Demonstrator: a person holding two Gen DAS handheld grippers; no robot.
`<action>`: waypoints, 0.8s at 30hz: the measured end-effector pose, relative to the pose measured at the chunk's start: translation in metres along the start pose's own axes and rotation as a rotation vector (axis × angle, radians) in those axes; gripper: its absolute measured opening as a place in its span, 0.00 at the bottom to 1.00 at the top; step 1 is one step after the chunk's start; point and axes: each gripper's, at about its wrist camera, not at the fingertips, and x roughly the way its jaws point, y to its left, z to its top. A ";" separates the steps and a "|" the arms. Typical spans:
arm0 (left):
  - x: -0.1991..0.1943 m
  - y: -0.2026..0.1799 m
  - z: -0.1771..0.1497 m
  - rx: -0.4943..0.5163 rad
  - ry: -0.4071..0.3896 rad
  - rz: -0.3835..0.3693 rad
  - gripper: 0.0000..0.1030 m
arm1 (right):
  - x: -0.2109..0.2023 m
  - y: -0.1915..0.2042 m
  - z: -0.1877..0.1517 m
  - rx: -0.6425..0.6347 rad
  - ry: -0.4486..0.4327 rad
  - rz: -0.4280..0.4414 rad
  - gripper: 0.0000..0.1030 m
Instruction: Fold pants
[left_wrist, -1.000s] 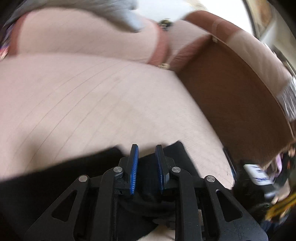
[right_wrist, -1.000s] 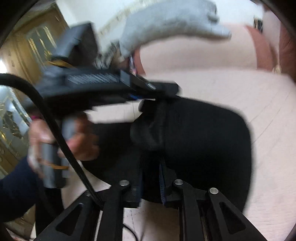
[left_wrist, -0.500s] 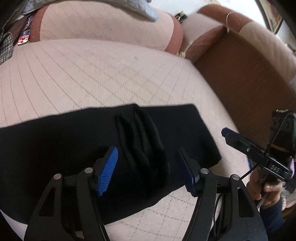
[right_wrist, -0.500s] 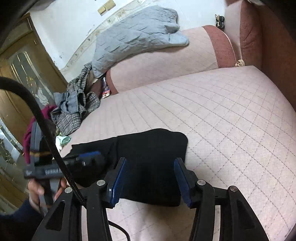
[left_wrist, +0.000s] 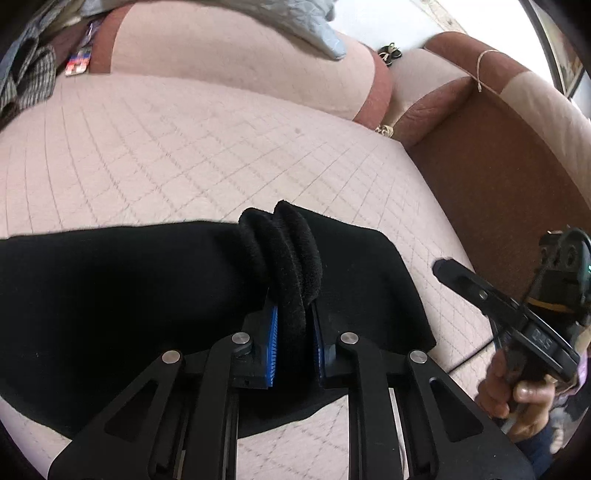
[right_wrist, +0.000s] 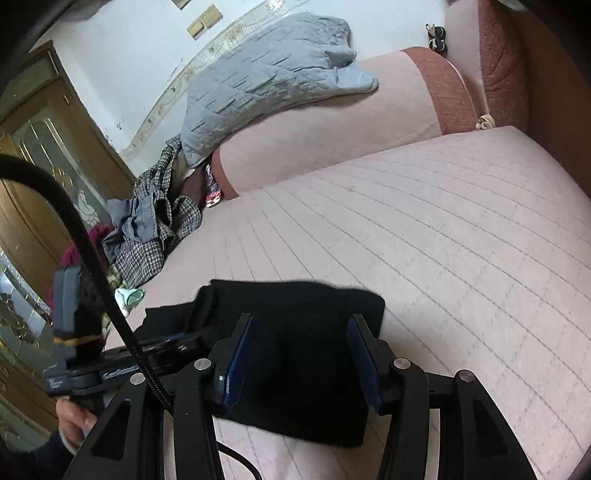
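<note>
The left gripper (left_wrist: 291, 347) is closing, its blue pads (left_wrist: 272, 347) pinching a bunched ridge of the black pants (left_wrist: 129, 295), which lie folded on the quilted sofa (left_wrist: 184, 147) and spread to both sides of the fingers. The right gripper (right_wrist: 301, 363) hovers half open over the pants' end, pads clear of the cloth

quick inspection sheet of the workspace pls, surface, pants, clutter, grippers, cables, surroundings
surface: pink quilted sofa seat, bare beyond the pants
job's things: black pants lie folded on the seat, one bunched ridge raised
clutter: checked clothes pile and grey quilt at the backrest
grippers: left gripper closing on the ridge, pads pressing it; right gripper open over the pants
cables: black cable beside the right gripper
surroundings: wooden door, white wall
</note>
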 end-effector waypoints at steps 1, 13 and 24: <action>0.004 0.003 -0.002 -0.009 0.016 -0.006 0.14 | 0.007 0.002 0.002 -0.001 0.007 -0.003 0.49; 0.007 0.010 -0.012 -0.040 0.016 0.049 0.24 | 0.057 0.020 -0.015 -0.161 0.101 -0.119 0.48; -0.035 0.023 -0.030 -0.011 -0.036 0.210 0.31 | 0.029 0.052 -0.022 -0.179 0.067 -0.061 0.48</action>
